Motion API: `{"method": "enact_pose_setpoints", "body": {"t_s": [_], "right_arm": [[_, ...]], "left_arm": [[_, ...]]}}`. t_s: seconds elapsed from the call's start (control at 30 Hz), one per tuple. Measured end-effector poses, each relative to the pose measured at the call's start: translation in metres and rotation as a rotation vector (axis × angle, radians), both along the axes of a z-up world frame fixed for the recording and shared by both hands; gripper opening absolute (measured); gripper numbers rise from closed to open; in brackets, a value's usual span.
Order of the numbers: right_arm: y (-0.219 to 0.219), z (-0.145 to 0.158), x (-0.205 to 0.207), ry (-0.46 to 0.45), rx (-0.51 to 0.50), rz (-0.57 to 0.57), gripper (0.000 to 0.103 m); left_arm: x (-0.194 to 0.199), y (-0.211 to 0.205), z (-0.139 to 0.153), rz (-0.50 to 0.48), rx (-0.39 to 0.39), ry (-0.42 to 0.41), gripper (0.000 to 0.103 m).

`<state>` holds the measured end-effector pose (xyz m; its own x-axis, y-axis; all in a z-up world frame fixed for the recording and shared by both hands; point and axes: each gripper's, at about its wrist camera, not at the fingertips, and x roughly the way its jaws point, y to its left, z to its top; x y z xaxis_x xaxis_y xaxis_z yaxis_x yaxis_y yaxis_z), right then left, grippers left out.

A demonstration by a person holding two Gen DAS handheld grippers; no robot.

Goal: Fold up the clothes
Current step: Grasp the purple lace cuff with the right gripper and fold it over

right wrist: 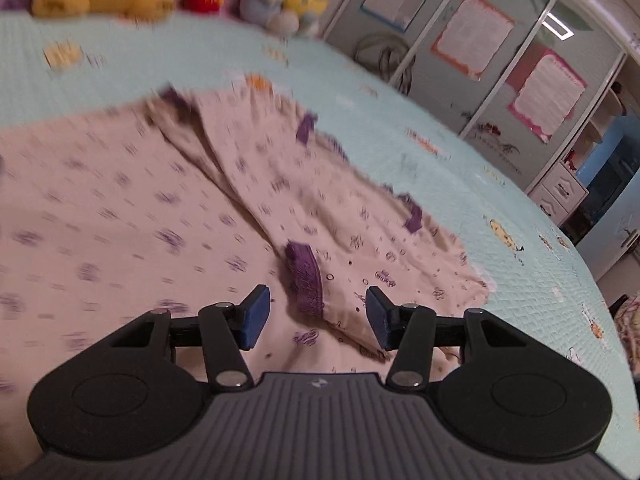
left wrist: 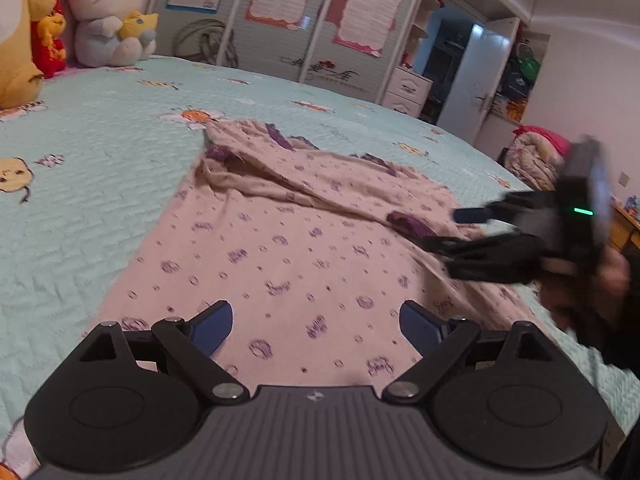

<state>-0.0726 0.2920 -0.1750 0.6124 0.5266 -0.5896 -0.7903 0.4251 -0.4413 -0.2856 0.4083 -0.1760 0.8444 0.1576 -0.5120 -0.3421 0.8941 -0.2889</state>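
A pink garment (left wrist: 288, 248) with purple prints lies spread on the pale green bedspread (left wrist: 100, 128), its far part rumpled and folded over. My left gripper (left wrist: 316, 328) hovers over the garment's near edge, open, with nothing between its blue pads. My right gripper (left wrist: 452, 230) comes in blurred from the right, above a sleeve. In the right wrist view the right gripper (right wrist: 316, 316) stands open over the garment (right wrist: 120, 208). A sleeve's purple cuff (right wrist: 306, 280) lies just ahead of its blue pads (right wrist: 254, 316), which do not press on it.
Plush toys (left wrist: 108, 16) sit at the head of the bed. A wardrobe with posters (left wrist: 280, 8), a small drawer unit (left wrist: 408, 88) and an open door (left wrist: 476, 80) stand beyond the bed. A heap of bedding (left wrist: 536, 156) lies at the right.
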Motion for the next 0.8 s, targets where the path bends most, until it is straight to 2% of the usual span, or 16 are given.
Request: {"method": "enact_pose_setpoints", "body": {"t_s": [0.03, 0.07, 0.13, 0.2, 0.23, 0.3, 0.4, 0.47, 0.53, 0.6, 0.63, 0.67, 0.8], "right_arm": [[0.006, -0.007, 0.006, 0.001, -0.022, -0.009, 0.047], [0.011, -0.013, 0.012, 0.001, -0.044, -0.018, 0.03], [0.016, -0.02, 0.024, 0.028, -0.063, -0.041, 0.007], [0.004, -0.008, 0.034, 0.073, 0.03, -0.08, 0.007], [-0.008, 0.004, 0.045, 0.128, 0.13, -0.124, 0.007], [-0.035, 0.027, 0.068, 0.242, 0.334, -0.219, 0.008], [-0.095, 0.028, 0.119, 0.521, 0.691, -0.483, 0.015], [-0.122, 0.005, 0.143, 0.691, 0.777, -0.592, 0.017], [-0.133, -0.008, 0.147, 0.72, 0.777, -0.618, 0.022], [-0.141, -0.012, 0.148, 0.744, 0.824, -0.611, 0.04], [-0.145, -0.013, 0.148, 0.758, 0.852, -0.607, 0.052], [-0.146, -0.012, 0.148, 0.752, 0.868, -0.61, 0.056], [-0.144, -0.012, 0.15, 0.743, 0.879, -0.612, 0.056]], "left_arm": [[0.0, -0.001, -0.001, -0.015, -0.003, -0.001, 0.094], [0.0, -0.001, -0.003, -0.028, -0.006, -0.001, 0.094], [-0.001, -0.002, -0.005, -0.044, -0.014, -0.004, 0.094], [-0.002, -0.003, -0.006, -0.056, -0.019, -0.012, 0.094], [-0.003, -0.003, -0.007, -0.061, -0.021, -0.016, 0.094], [-0.001, -0.003, -0.008, -0.063, -0.021, -0.012, 0.094], [0.0, -0.004, -0.011, -0.063, -0.019, -0.004, 0.094], [0.001, -0.005, -0.012, -0.062, -0.01, 0.004, 0.094], [0.001, -0.007, -0.013, -0.06, -0.003, 0.012, 0.094], [0.002, -0.009, -0.014, -0.059, 0.007, 0.019, 0.094], [0.003, -0.01, -0.014, -0.058, 0.011, 0.024, 0.094], [0.003, -0.01, -0.013, -0.058, 0.012, 0.026, 0.094], [0.006, -0.004, -0.002, -0.064, -0.041, -0.013, 0.094]]}}
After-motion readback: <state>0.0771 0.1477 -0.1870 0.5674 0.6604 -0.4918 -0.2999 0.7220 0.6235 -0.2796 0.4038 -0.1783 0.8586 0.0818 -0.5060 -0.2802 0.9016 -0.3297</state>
